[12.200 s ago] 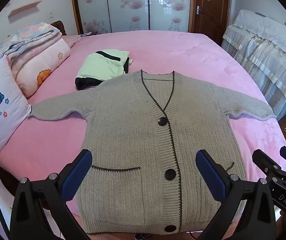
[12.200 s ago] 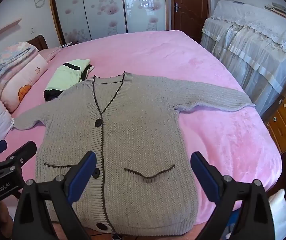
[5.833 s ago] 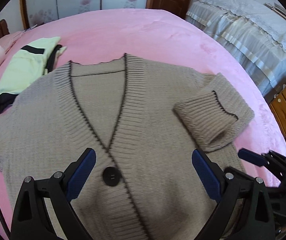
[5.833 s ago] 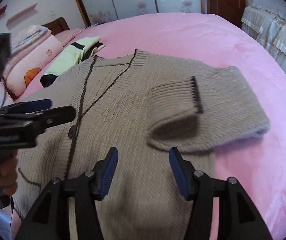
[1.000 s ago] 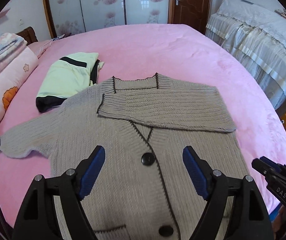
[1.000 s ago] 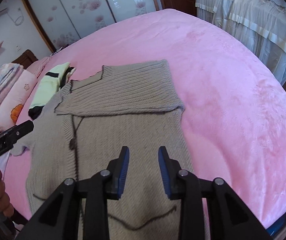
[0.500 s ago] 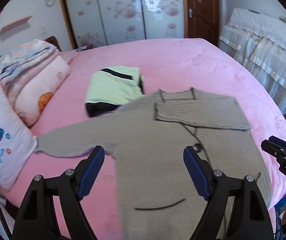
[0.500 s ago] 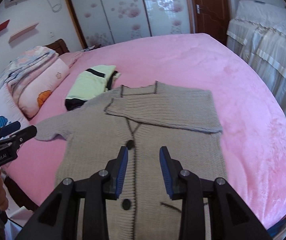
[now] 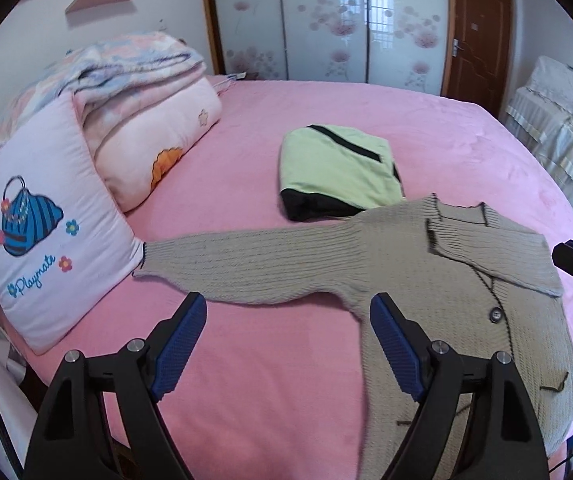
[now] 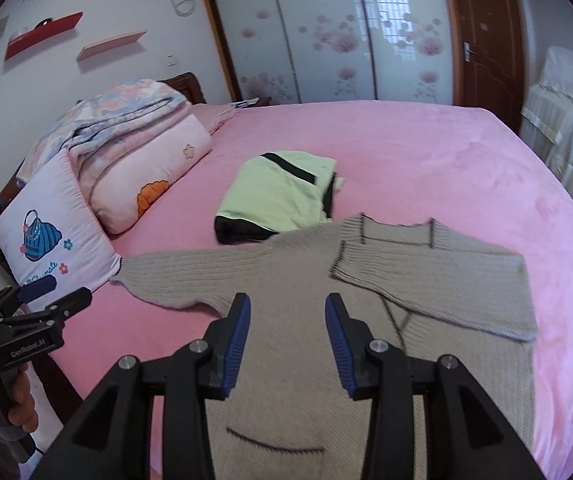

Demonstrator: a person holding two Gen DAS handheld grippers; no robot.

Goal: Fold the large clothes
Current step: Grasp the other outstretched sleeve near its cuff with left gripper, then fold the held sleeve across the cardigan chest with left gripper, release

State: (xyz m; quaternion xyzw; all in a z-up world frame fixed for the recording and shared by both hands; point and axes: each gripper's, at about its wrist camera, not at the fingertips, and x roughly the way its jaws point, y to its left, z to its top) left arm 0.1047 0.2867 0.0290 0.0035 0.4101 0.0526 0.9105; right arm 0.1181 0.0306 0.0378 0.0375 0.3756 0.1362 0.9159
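The cardigan's unfolded sleeve (image 9: 246, 264) runs left-right just beyond the left gripper (image 9: 286, 336) (fingers apart, nearer); right gripper (image 10: 286, 340) likewise apart, holding nothing

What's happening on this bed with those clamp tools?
A person holding a gripper in each hand is folding a grey knit cardigan spread on the pink bed. One sleeve is already folded across the chest; the other sleeve lies stretched out, its cuff at the Playmate pillow. The left gripper hangs above that sleeve and the right gripper above the cardigan's body, both with jaws open and empty. A folded green garment sits just beyond.
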